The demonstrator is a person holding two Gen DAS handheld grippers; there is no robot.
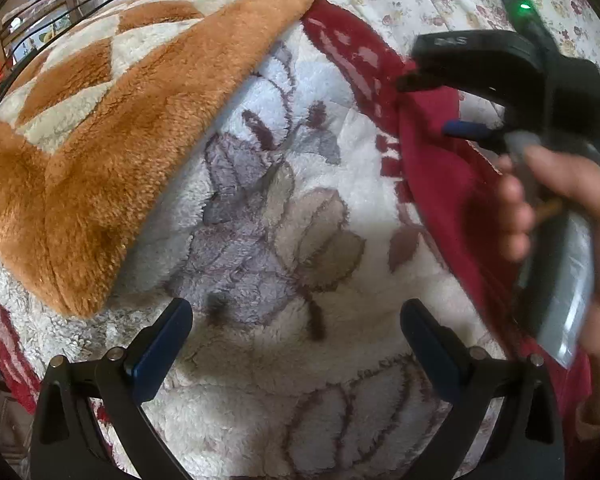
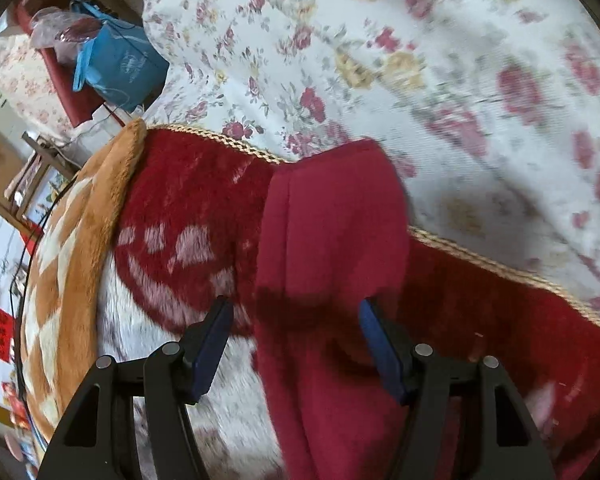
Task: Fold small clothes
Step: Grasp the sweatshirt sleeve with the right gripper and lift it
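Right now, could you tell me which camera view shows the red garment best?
The right wrist view: the red garment fills the centre, lying lengthwise between the right gripper fingers. The left wrist view shows only a blurred strip, partly hidden by that gripper.

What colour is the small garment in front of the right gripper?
Plain dark red garment, best seen in the right wrist view.

Both tools are black plastic with dark blue finger pads [image 1: 162,350] and silver screws; the right tool [image 1: 432,104] has a green light on top.
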